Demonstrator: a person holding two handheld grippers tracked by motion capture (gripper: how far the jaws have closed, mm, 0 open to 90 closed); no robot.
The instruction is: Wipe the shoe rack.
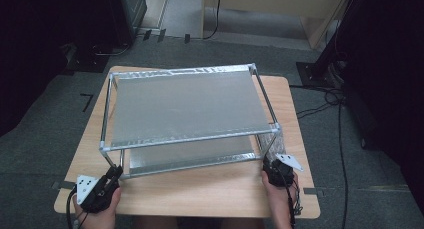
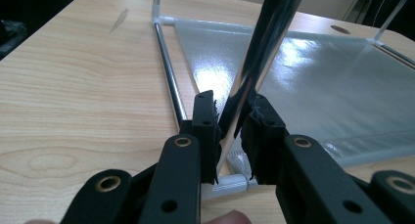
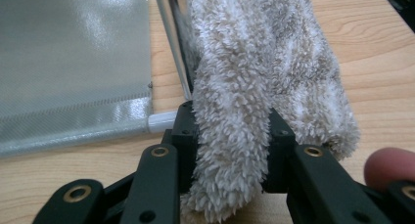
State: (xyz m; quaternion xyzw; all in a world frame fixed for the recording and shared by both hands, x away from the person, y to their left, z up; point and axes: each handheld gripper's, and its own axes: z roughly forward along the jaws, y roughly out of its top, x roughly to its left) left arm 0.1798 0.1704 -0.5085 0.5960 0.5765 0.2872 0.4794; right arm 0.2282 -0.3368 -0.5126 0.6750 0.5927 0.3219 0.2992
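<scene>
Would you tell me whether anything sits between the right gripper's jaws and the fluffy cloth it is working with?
Nothing visible does. The right gripper already has the fluffy cloth pinched directly between its jaws, beside the rack's near right leg.

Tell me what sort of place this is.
Probably a lab or workshop set up for recording, not a home: a small wooden table stands on grey carpet, loose cables run across the floor, and dark equipment stands surround it.

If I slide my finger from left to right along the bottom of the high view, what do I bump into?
Left gripper → the rack's lower shelf → right gripper, squeezing a fuzzy cloth.
</scene>
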